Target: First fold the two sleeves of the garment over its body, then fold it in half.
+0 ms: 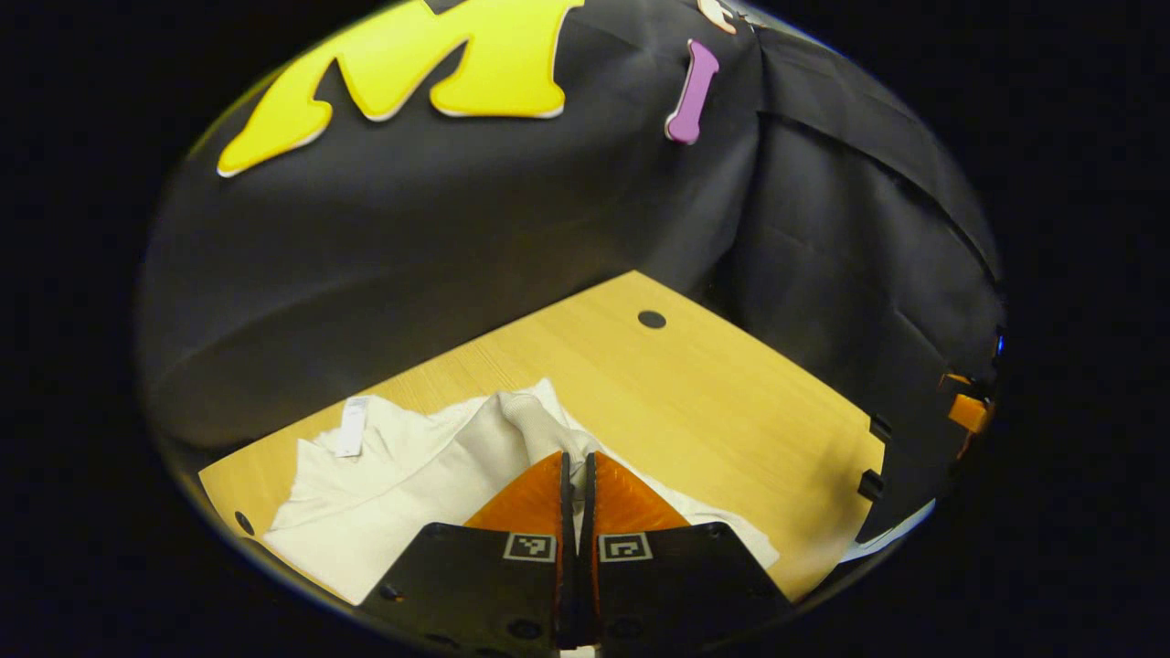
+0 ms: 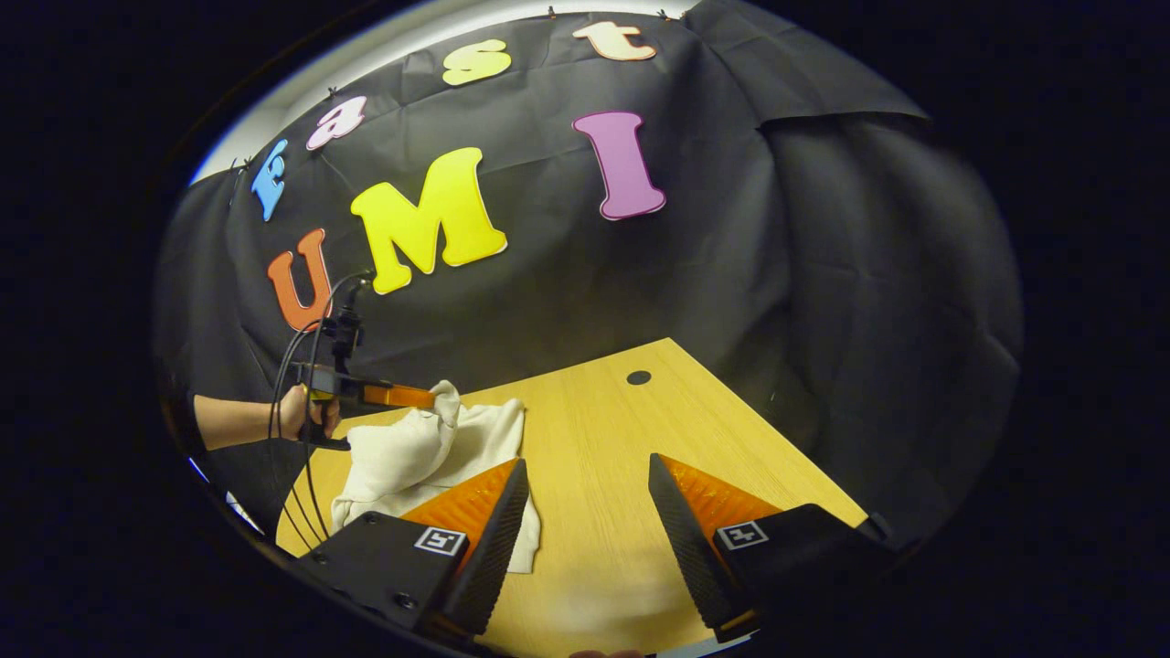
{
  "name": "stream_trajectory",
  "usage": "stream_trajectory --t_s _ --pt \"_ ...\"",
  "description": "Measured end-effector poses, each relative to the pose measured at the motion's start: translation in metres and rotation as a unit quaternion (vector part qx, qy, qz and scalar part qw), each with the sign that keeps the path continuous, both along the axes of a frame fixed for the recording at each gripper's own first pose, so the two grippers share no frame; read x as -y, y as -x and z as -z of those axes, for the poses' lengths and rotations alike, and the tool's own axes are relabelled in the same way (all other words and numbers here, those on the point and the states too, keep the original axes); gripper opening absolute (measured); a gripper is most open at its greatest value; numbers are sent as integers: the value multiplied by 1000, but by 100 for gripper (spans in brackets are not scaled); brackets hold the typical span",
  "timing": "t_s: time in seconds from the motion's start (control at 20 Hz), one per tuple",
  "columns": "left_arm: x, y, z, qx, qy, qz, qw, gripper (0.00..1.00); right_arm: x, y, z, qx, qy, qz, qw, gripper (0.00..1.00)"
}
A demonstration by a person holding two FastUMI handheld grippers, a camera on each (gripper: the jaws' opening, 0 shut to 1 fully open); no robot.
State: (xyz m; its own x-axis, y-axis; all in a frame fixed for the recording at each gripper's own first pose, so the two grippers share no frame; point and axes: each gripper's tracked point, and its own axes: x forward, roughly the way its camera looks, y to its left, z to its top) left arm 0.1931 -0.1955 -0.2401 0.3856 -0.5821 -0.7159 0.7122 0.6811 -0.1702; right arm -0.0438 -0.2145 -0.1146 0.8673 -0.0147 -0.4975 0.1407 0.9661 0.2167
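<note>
A cream-white garment lies bunched on the wooden table, a white tag showing on its far part. My left gripper is shut on a raised fold of its cloth, held above the rest. In the right gripper view the garment sits at the table's left side, and the left gripper, held by a hand, pinches the cloth and lifts it. My right gripper hangs open over bare wood just right of the garment, nothing between its fingers.
The table has a round black hole near its far corner and another at its left edge. Black cloth walls stand close behind. Cables trail from the left gripper.
</note>
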Motion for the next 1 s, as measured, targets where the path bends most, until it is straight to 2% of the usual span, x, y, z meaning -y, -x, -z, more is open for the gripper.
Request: stream_trajectory --t_s 0.1,0.25,0.3,0.35,0.4,0.45,0.5,0.55,0.6,0.8,0.85,1.0 --pt "17 -3 17 1 -26 8 1000 3 8 9 4 -10 4 8 1000 84" --pt "22 -11 55 -8 -52 -1 999 3 17 17 6 -21 10 16 1000 83" --pt "23 -13 59 -4 -44 -5 999 12 19 20 6 -24 13 19 999 79" --pt "25 -17 61 0 -32 -14 999 8 20 20 6 -26 15 19 999 83" --pt "29 -18 56 2 -11 -20 1000 12 20 21 5 -27 16 18 999 79" --pt "34 -15 49 2 10 -27 1000 20 19 19 5 -27 20 15 999 79" --pt "36 -12 50 2 21 -30 999 39 16 18 4 -28 23 9 999 79" --pt "23 -12 45 2 15 -38 999 100 11 15 2 -25 24 0 999 83" --pt "15 -14 46 5 9 -50 999 96 5 11 1 -23 28 -8 999 83" --pt "-14 -10 25 23 28 -96 995 98 -29 -5 -6 -10 30 -58 998 80" --pt "-26 -6 18 32 33 -109 993 98 -39 -7 -8 -7 33 -72 997 84" --pt "-64 11 -2 59 39 -151 986 98 -67 -14 -11 4 41 -113 993 84"
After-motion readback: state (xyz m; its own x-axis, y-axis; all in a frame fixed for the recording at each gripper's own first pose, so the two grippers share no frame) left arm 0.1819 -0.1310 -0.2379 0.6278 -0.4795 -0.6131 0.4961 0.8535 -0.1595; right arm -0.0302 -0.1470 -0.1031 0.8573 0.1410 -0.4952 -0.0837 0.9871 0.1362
